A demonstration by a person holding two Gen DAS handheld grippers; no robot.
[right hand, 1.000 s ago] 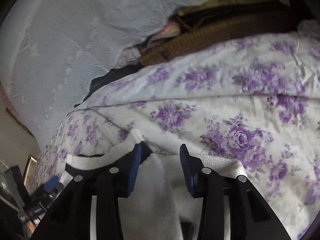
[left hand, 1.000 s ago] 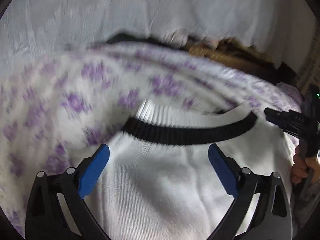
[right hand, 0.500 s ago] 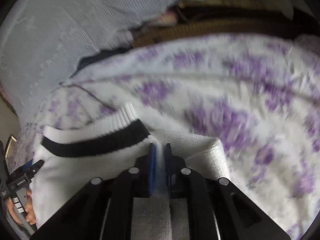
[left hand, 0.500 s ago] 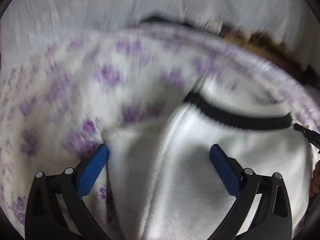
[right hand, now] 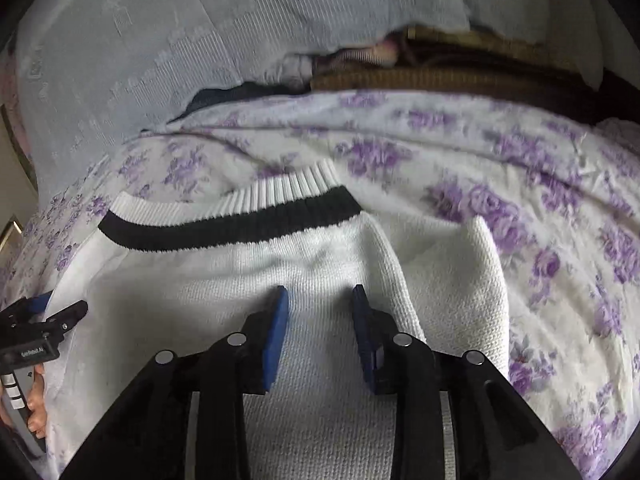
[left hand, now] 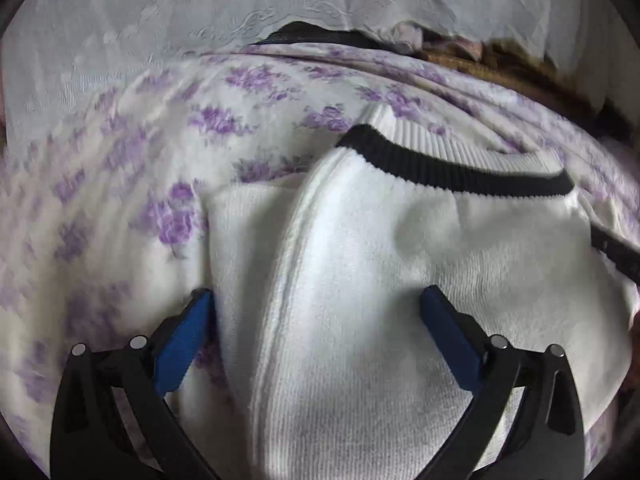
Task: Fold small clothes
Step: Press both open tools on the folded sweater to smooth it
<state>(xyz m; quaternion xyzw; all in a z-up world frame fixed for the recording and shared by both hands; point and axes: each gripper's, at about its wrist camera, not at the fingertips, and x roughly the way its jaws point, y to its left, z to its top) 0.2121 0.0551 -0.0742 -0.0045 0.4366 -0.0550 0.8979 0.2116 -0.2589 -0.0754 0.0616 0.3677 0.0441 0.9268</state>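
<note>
A white knit sweater (left hand: 360,264) with a black band (left hand: 452,168) and a white ribbed edge lies on a purple-flowered bedsheet (left hand: 120,168). A folded flap of it sticks out at the left. My left gripper (left hand: 316,304) is wide open, its fingers on either side of a raised fold, holding nothing. In the right wrist view the same sweater (right hand: 224,280) lies below my right gripper (right hand: 320,300), whose blue pads are partly open above the knit. The folded part (right hand: 476,288) lies to its right. The left gripper (right hand: 36,332) shows at the far left.
A pale lace cloth (left hand: 200,12) hangs behind the bed. Brown woven things (right hand: 460,76) and dark fabric (right hand: 240,94) lie at the bed's far edge. Flowered sheet (right hand: 560,220) stretches to the right of the sweater.
My right gripper, shut on the sweater's fabric half a second ago, has opened and let it go. The sweater now lies flatter with its flap folded. My left gripper stayed open and moved over the sweater's side.
</note>
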